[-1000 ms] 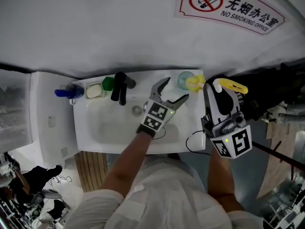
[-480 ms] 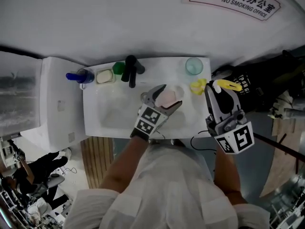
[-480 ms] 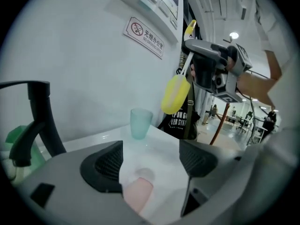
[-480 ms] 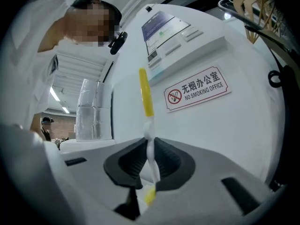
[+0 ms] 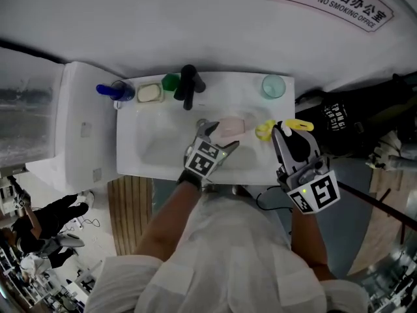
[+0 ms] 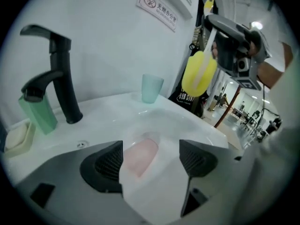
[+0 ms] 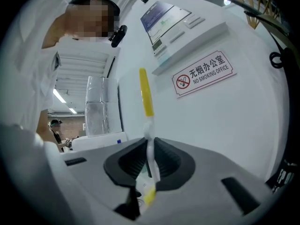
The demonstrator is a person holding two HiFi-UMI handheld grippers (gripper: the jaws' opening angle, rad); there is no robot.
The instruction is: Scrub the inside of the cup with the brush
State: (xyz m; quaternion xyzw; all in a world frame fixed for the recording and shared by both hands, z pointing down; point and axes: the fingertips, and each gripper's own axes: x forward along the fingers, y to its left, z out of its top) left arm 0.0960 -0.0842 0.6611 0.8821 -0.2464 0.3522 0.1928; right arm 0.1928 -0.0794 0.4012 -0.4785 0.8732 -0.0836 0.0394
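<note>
Scrubbing has not begun, as far as these views show. The left gripper [image 5: 220, 135] has its jaws pressed on either side of a translucent white cup with a pink inside [image 5: 229, 127] and holds it tilted over the right half of the white ceramic sink [image 5: 130, 165]; which way its mouth faces is hard to tell. The right gripper [image 5: 288, 130] is clamped on the thin white-and-yellow handle of a brush with a yellow head [image 5: 263, 130]. That head hangs just beside the cup, over the sink's right edge, outside it. The real work seems left: bringing the head into the cup and working it round the wall. A pale green plastic tumbler [image 5: 273, 86] stands at the sink's back right corner, and a black tap [image 5: 189, 87] at its back edge.
</note>
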